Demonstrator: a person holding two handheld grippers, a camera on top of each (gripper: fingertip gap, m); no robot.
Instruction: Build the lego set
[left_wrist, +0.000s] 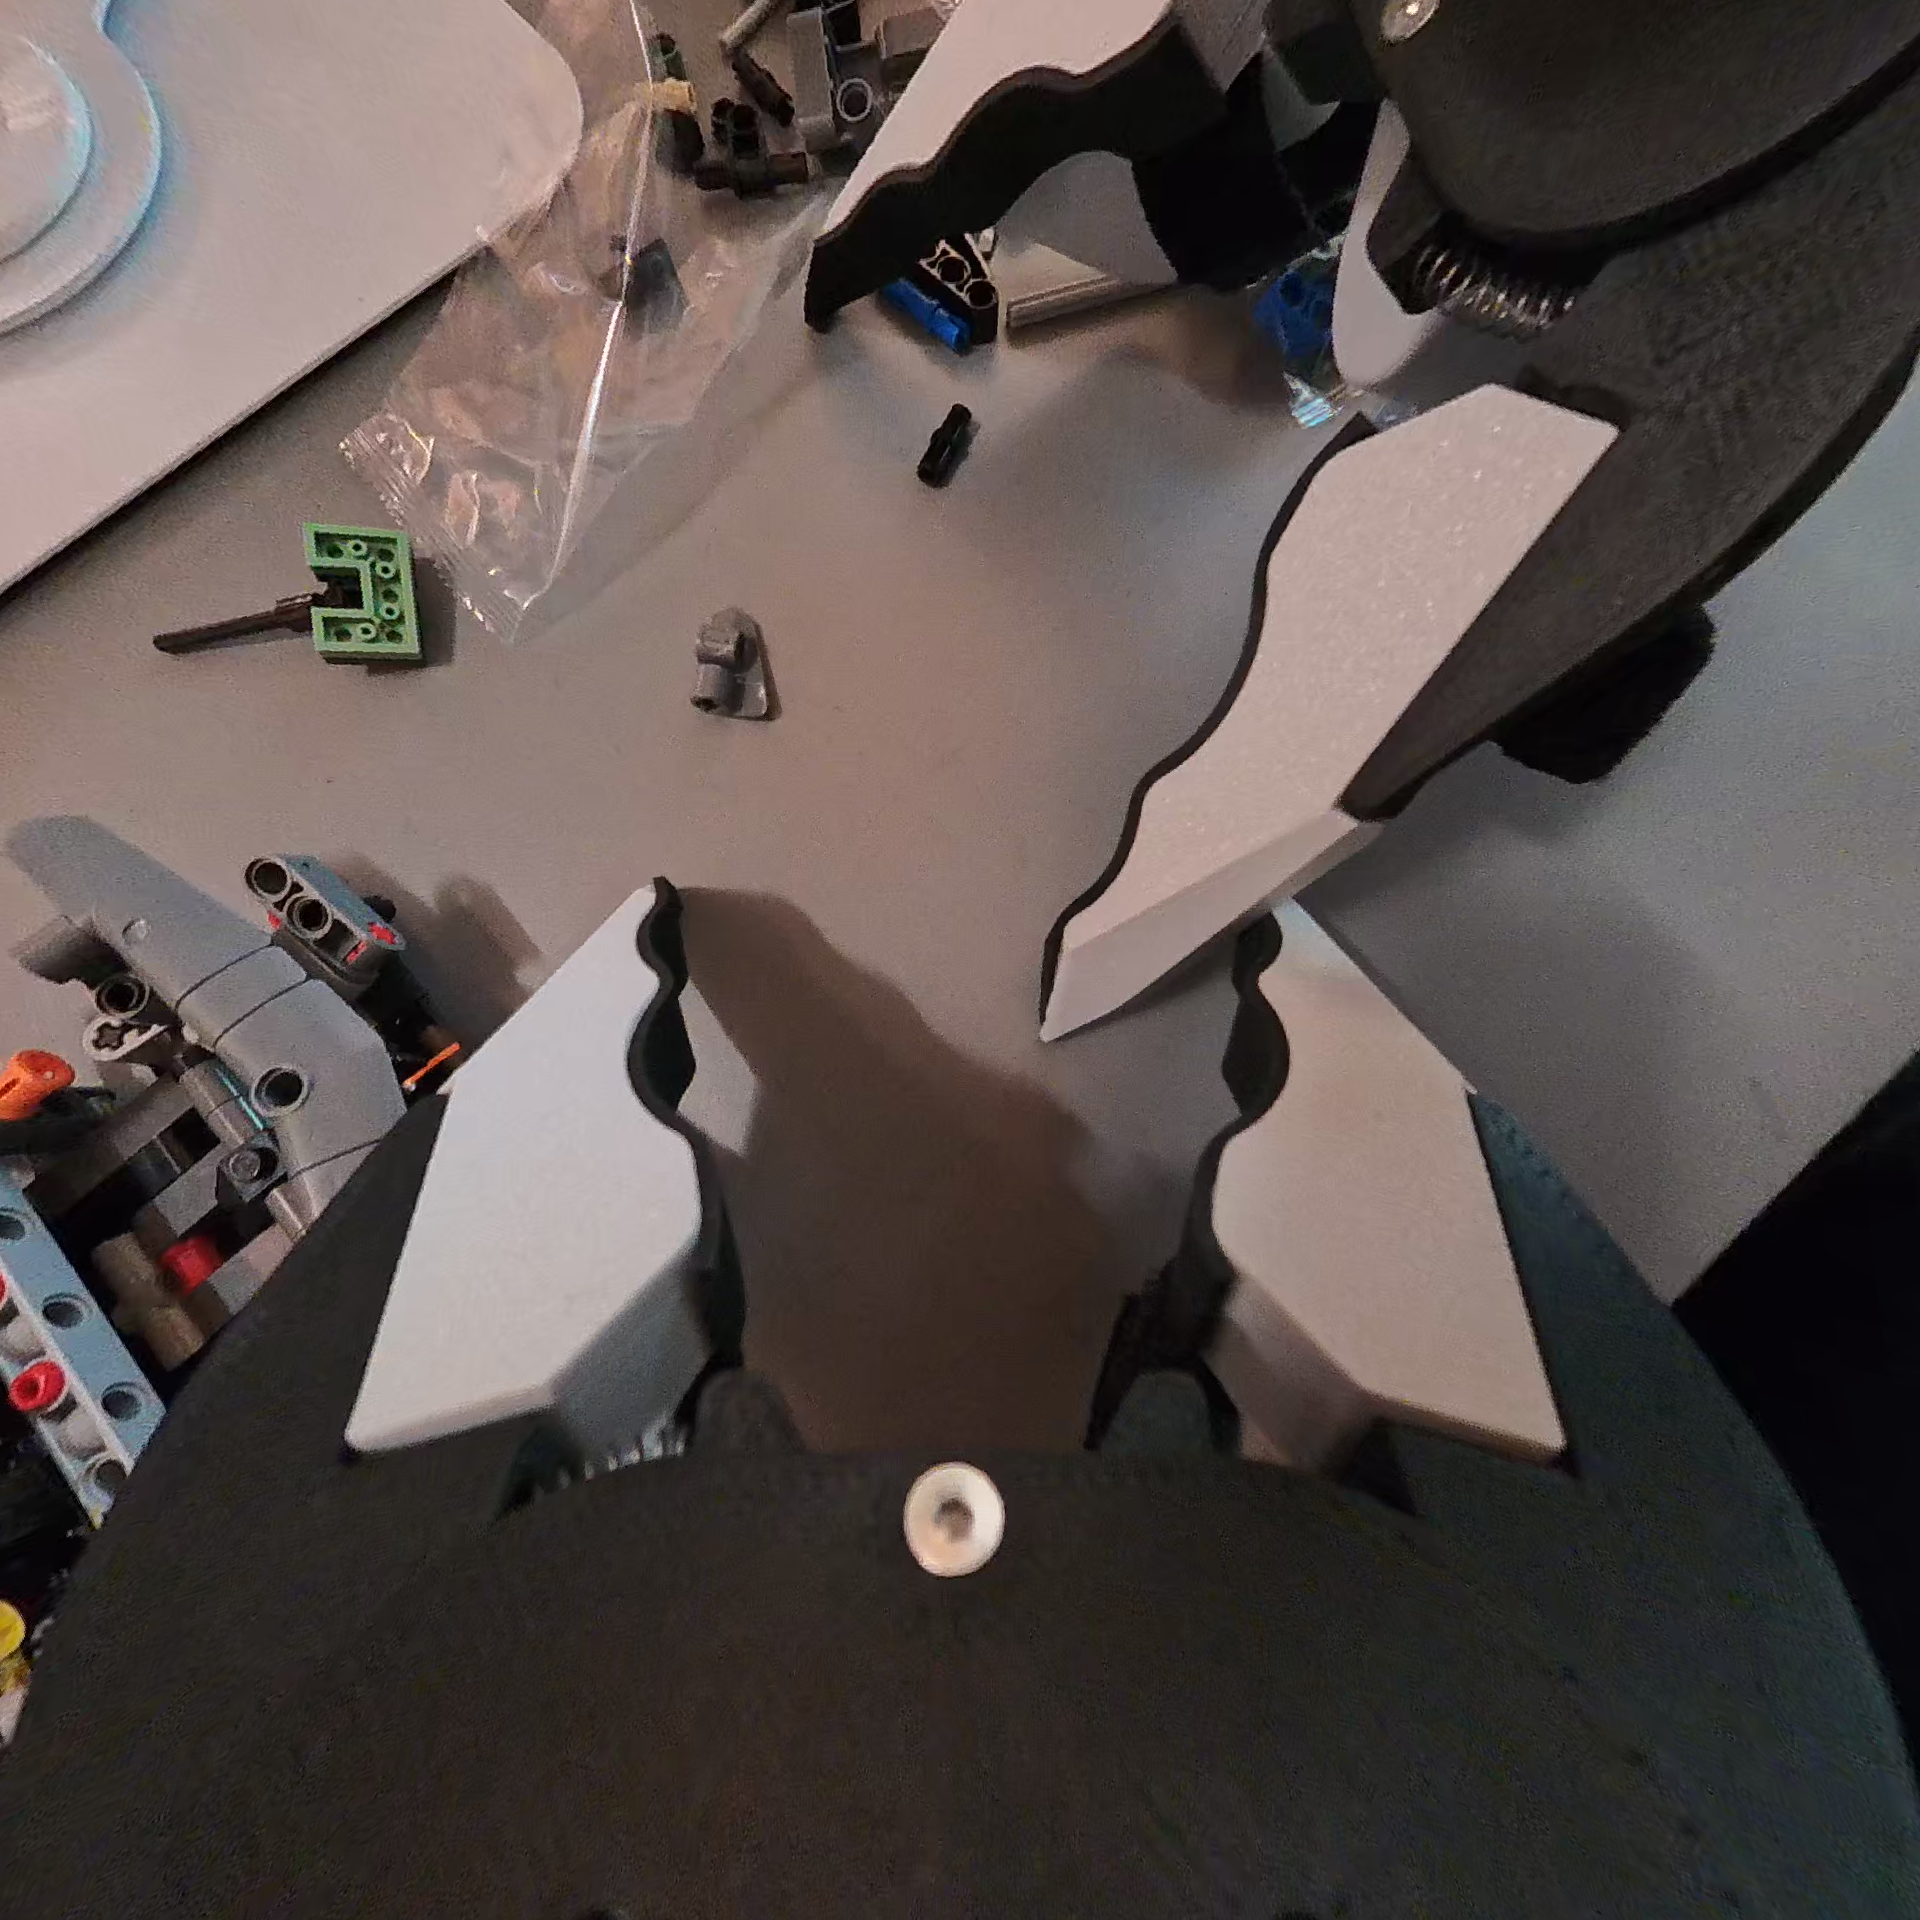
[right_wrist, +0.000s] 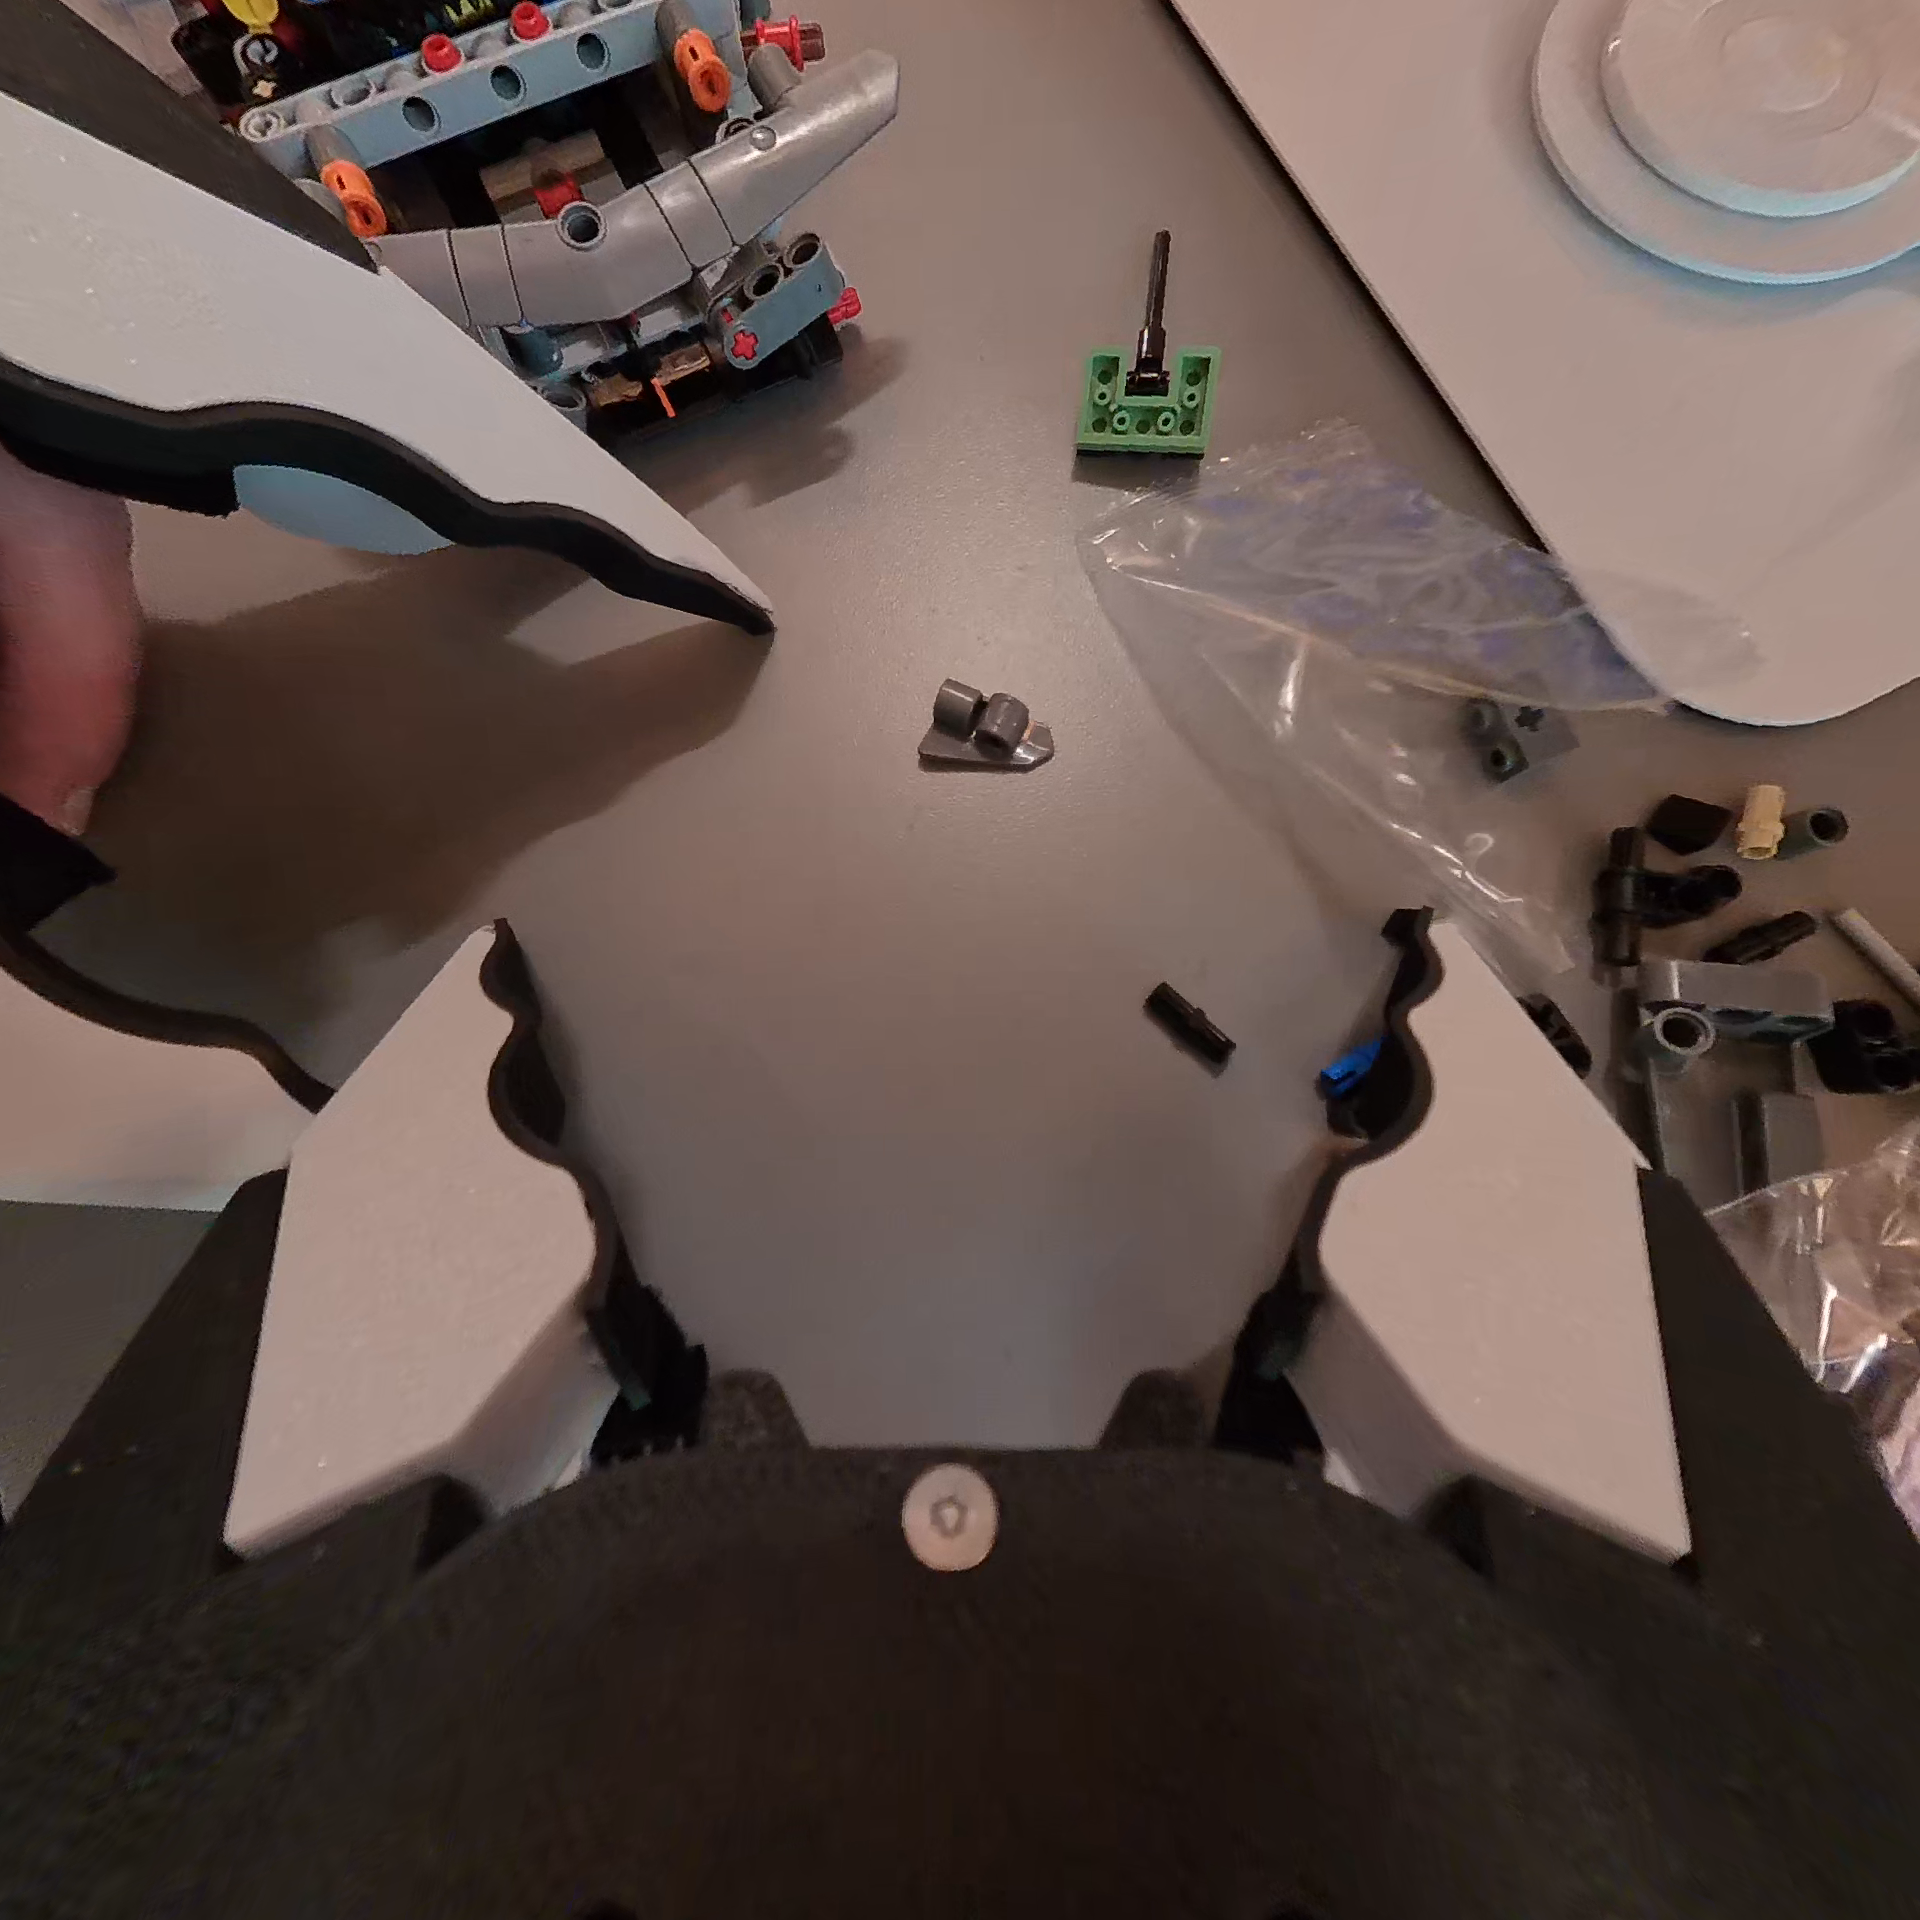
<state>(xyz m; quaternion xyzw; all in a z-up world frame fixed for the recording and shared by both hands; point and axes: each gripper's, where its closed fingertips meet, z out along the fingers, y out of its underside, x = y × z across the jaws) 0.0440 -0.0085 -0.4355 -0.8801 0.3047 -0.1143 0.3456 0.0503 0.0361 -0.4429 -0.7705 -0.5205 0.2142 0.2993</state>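
Grey tabletop (right_wrist: 883, 1195), matte, strewn with loose parts. Catalogued in both views: a small dark grey hinge-like piece (right_wrist: 985, 725), lying alone near the centre; a green notched brick (right_wrist: 1146, 410) with a black axle (right_wrist: 1155, 296) seated in its notch; a short black pin (right_wrist: 1189, 1024); a clear plastic bag (right_wrist: 1351, 644), crumpled, partly lying on a pale grey board (right_wrist: 1455, 312).

Left gripper (left_wrist: 951, 935): jaws spread wide, nothing held between them, over bare table. Right gripper (right_wrist: 961, 935): likewise released and empty; a blue piece (right_wrist: 1349, 1065) is seen just beside its right finger.

Partly built lego model (right_wrist: 582, 229), grey-blue with orange and red pins, is shown whole-fronted only in the right wrist view, at the far left of the table; in the left wrist view only its corner is caught at the left edge.

Shown clearly only in the right wrist view: a heap of black and grey parts (right_wrist: 1725, 966) at right, and part of a hand (right_wrist: 62, 644) at the left edge.
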